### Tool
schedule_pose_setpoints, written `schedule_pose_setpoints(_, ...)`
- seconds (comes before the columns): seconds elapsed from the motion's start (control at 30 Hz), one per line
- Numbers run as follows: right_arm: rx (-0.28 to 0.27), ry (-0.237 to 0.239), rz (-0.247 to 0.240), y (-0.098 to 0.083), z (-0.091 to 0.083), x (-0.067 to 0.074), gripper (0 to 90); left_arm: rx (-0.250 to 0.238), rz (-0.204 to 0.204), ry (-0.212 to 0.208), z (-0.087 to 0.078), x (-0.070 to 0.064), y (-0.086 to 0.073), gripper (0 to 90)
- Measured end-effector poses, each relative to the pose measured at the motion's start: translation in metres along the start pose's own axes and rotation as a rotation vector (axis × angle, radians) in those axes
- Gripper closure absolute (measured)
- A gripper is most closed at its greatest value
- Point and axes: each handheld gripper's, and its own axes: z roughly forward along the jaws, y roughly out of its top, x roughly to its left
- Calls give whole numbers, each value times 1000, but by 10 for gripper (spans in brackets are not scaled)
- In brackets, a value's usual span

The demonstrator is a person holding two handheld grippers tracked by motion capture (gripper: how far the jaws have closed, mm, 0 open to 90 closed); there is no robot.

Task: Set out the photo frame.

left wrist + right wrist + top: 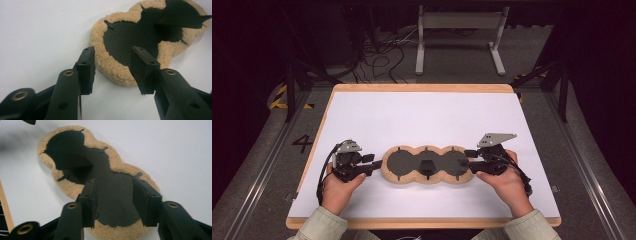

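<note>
left tool (371, 166) held low in the left hand (339, 187), jaws spread, tips at the left end of the fleece pad (426, 163), nothing between them; right tool (472, 159) held low in the right hand (507, 185), jaws spread, straddling the pad's right end without pinching it; pad lies flat on the white worktop (422, 120), near its front edge, three-lobed, tan fleece rim around a black centre; a black flap (180, 17) stands up mid-pad; beyond the worktop, a grey metal stand (459, 35) and loose cables (382, 57) on the floor.
</note>
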Motion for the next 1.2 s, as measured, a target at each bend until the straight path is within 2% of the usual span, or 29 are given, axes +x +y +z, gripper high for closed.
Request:
schedule_pose_setpoints(0.27, 39, -16, 45, -5, 0, -10, 372, 54, -3, -33, 8, -1, 0, 463)
schedule_pose_setpoints(0.4, 60, -11, 77, -9, 2, -17, 312, 68, -29, -65, 10, 0, 0, 425)
schedule_pose_setpoints(0.53, 103, -23, 98, -15, 6, -22, 243, 95, -22, -72, 14, 1, -1, 412)
schedule_pose_setpoints(0.73, 137, 0, 114, -22, 8, -26, 216, 116, -12, -86, 18, 0, -2, 399)
schedule_pose_setpoints(0.87, 166, 18, 123, -27, 11, -27, 201, 124, -30, -102, 20, 2, -3, 365)
schedule_pose_setpoints(0.93, 198, 33, 117, -30, 15, -26, 189, 147, -48, -112, 24, 4, -4, 340)
schedule_pose_setpoints(1.07, 211, 36, 114, -32, 19, -24, 182, 166, -57, -109, 27, 4, -5, 322)
schedule_pose_setpoints(1.17, 227, 43, 107, -33, 22, -23, 170, 181, -69, -122, 30, 5, -6, 301)
schedule_pose_setpoints(1.2, 231, 47, 106, -33, 23, -23, 166, 192, -69, -113, 31, 6, -6, 297)
